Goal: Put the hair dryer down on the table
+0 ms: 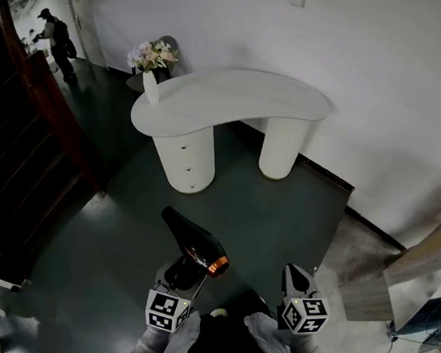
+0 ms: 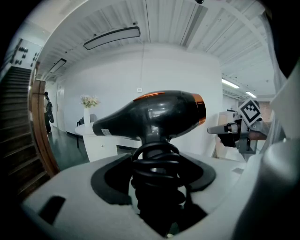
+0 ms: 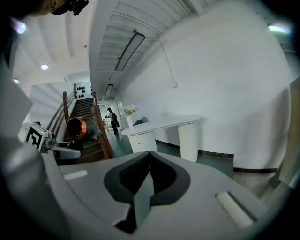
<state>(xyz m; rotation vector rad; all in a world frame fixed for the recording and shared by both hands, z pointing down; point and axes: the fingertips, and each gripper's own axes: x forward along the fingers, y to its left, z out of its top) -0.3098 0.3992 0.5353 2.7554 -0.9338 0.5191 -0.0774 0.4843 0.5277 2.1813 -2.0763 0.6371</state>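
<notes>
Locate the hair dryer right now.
Head view, lower left of centre: the hair dryer is clamped in the left gripper over the dark floor, short of the white table.

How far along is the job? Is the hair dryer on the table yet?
Not yet. Done: the black hair dryer with the orange ring is picked up. In hand: the left gripper is shut on its cord-wrapped handle, above the dark floor; the right gripper is shut and empty. Left: carrying it to the white curved table ahead and setting it down.
</notes>
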